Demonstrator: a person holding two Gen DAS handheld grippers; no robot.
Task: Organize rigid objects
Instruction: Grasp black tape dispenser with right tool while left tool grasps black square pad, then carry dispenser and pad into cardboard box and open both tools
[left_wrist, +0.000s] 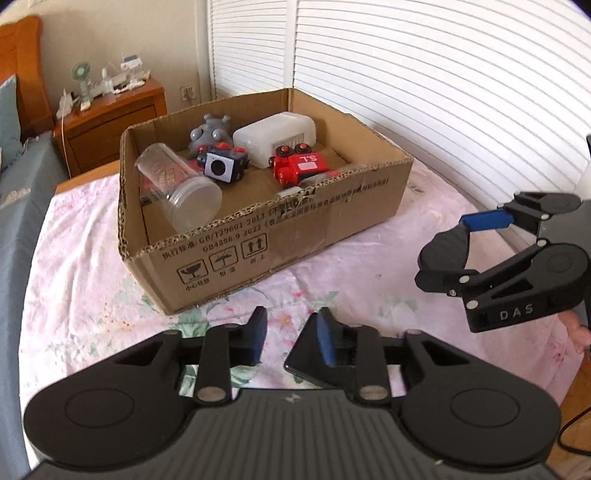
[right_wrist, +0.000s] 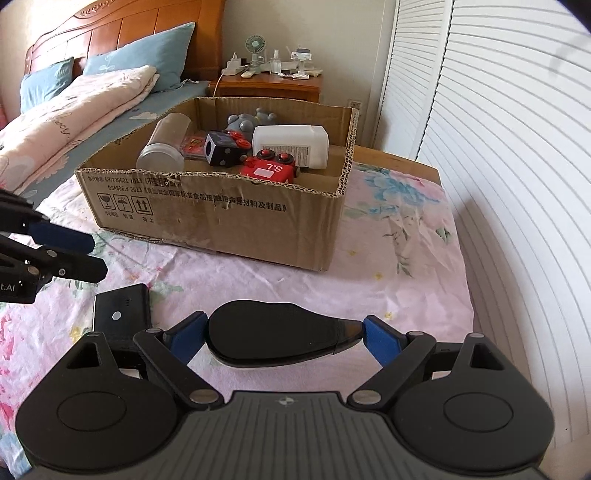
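Brown cardboard box (left_wrist: 277, 236) sits on the pink flowery bed cover (left_wrist: 85, 266). From the left wrist view, the box holds a clear plastic jar (left_wrist: 177, 188) lying on its side, a grey toy figure (left_wrist: 210, 133), a black cube toy (left_wrist: 223, 164), a white plastic bottle (left_wrist: 275, 134) and a red toy truck (left_wrist: 299, 166). The left gripper (left_wrist: 290, 338) hangs low in front of the box, jaws a little apart with nothing between them. The right gripper (left_wrist: 476, 236) is off to the side, holding a flat black thing.

From the right wrist view, the right gripper (right_wrist: 282, 332) has its jaws clenched on a black oval case (right_wrist: 277, 334). A small black device (right_wrist: 122, 312) lies on the cover nearby. I think the case goes in the box next, so it must be lifted over the front wall and let go in the bare corner.
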